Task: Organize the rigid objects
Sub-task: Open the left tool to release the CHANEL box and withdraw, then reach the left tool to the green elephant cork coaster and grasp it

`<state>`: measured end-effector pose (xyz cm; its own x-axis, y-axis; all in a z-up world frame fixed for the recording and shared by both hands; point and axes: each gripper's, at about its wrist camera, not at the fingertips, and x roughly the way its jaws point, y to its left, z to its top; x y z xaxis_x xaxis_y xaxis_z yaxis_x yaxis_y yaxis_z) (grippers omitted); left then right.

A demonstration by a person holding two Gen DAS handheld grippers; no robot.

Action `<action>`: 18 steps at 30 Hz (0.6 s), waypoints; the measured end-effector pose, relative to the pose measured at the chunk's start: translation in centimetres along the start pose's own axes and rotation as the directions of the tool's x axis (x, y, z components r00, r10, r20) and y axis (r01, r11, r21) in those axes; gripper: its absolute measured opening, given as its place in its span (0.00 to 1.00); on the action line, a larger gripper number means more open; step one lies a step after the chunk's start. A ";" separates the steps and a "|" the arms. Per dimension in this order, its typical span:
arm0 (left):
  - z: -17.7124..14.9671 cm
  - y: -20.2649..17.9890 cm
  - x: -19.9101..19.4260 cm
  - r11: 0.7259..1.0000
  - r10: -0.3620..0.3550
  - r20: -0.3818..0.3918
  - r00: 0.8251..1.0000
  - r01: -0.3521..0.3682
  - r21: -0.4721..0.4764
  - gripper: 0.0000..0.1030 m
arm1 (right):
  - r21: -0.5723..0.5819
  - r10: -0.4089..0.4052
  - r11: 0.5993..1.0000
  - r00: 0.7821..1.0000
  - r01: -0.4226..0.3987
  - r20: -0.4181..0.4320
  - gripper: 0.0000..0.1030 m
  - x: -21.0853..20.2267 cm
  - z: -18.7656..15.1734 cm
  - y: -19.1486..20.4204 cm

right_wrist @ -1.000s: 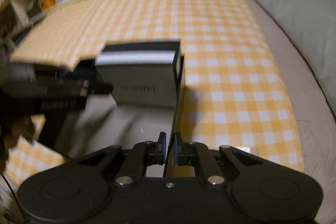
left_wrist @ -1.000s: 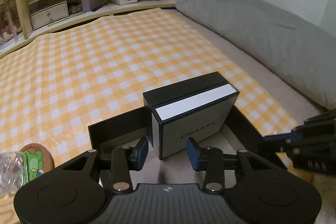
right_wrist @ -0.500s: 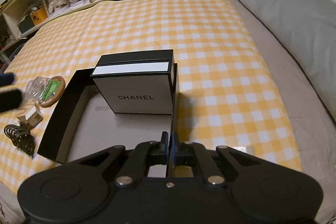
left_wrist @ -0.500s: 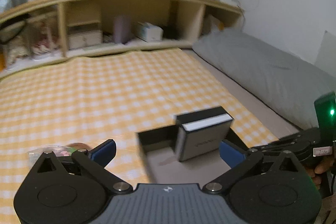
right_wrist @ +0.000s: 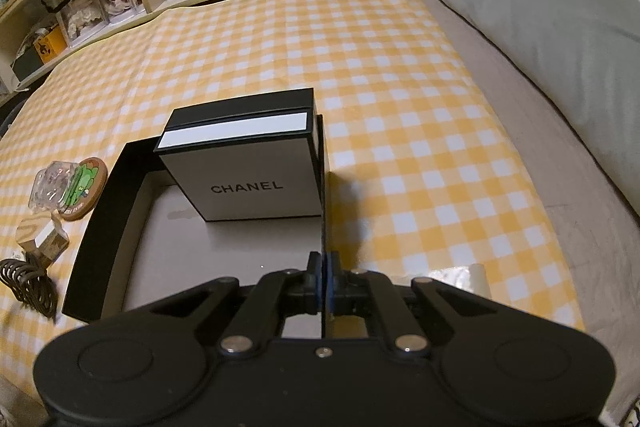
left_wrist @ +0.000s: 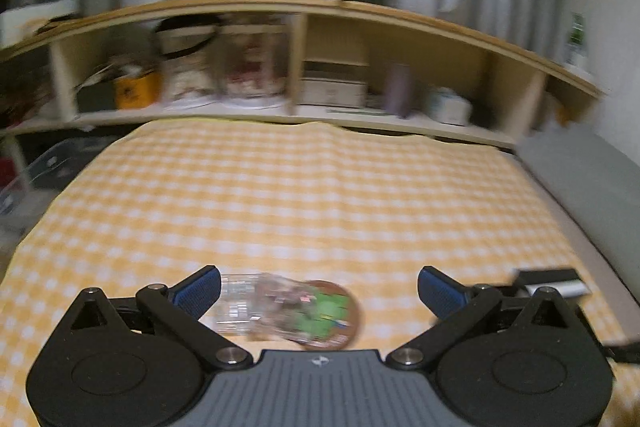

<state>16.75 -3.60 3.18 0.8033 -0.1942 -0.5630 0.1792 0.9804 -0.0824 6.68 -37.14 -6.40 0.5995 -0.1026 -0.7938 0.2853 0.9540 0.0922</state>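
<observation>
Both tools are matte black plastic: left gripper (left_wrist: 319,293) has blue finger pads (left_wrist: 199,287), a ribbed grey centre plate and silver pivot screws; right gripper (right_wrist: 322,277) shows blue pads too, probably identical

Yellow-and-white checked cloth (right_wrist: 400,75). White cardboard box with black lid band and black lettering (right_wrist: 248,175), in black shallow tray with grey floor (right_wrist: 100,227). Brown round coaster with green print (right_wrist: 82,193). Grey pillow (right_wrist: 560,27). Left hand-held gripper (left_wrist: 319,291): black, blue pads.
</observation>
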 end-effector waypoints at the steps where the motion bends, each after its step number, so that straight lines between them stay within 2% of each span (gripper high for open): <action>1: 0.2 0.4 0.4 1.000 0.014 -0.003 1.000 -0.014 -0.017 1.00 | -0.005 -0.006 1.000 1.000 0.006 0.000 0.03 0.0 0.0 0.1; 6: 0.5 1.5 3.4 0.996 0.088 -0.028 0.996 -0.088 -0.024 1.00 | -0.017 -0.021 1.000 1.000 0.021 -0.004 0.03 0.1 0.0 0.5; 11: -0.3 1.4 6.6 0.993 0.119 -0.075 0.990 -0.119 0.002 1.00 | -0.030 -0.024 0.999 1.000 0.023 -0.013 0.03 0.1 0.1 0.7; 16: -1.9 -0.4 9.3 0.994 0.074 -0.124 0.990 -0.063 0.093 0.99 | -0.034 -0.028 0.999 0.999 0.027 -0.016 0.03 0.1 0.1 0.8; 18: -2.6 -1.2 9.9 0.995 0.022 -0.148 0.989 -0.007 0.103 0.93 | -0.029 -0.025 0.999 1.000 0.025 -0.017 0.03 0.2 0.1 0.7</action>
<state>23.02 -6.64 -4.45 0.7144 -0.1652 -0.6799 0.2313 0.9729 0.0066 7.10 -36.51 -6.39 0.5793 -0.1217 -0.8060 0.2783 0.9589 0.0552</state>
